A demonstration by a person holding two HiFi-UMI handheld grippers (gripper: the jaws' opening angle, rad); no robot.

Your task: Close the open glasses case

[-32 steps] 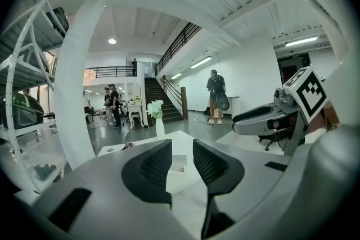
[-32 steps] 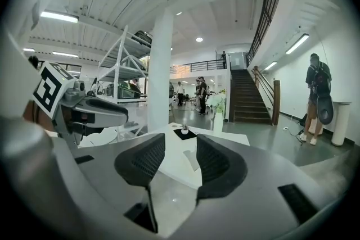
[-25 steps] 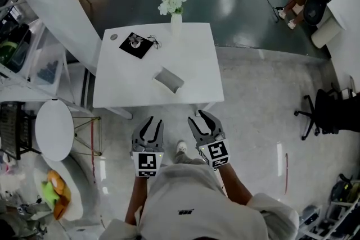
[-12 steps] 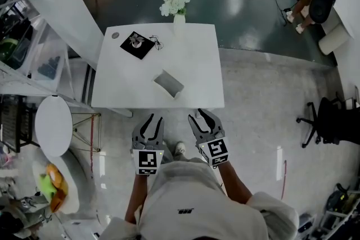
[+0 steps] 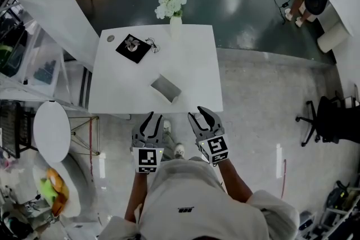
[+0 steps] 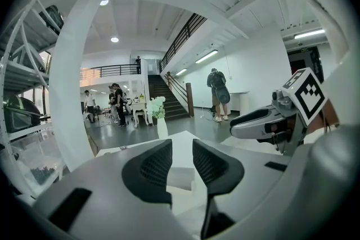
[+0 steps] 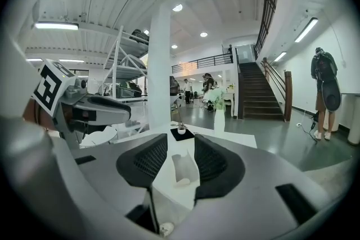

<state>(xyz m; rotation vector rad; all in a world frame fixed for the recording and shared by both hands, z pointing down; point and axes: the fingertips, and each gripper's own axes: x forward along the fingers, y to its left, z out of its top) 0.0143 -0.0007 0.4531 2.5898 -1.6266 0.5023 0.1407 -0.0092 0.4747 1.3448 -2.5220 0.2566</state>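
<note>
Well, the grey glasses case [image 5: 165,87] lies open on the white table [image 5: 194,64], close to its near edge and just ahead of both tongs. The left gripper [image 5: 154,118] hangs short of the table, jaws parted on nothing. The right gripper [image 5: 201,116] beside it (each carries its marker cube) is drawing its jaws together, nothing between them either. Farther back stand a vase of white flowers [image 5: 172,6] and a black mat [image 5: 133,45], with what may be spectacles [image 5: 152,44] alongside.

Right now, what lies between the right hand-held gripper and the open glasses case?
Only bare white table, as the head view shows. The right hand-held gripper, jaws closing and empty, is short of the glasses case.
</note>
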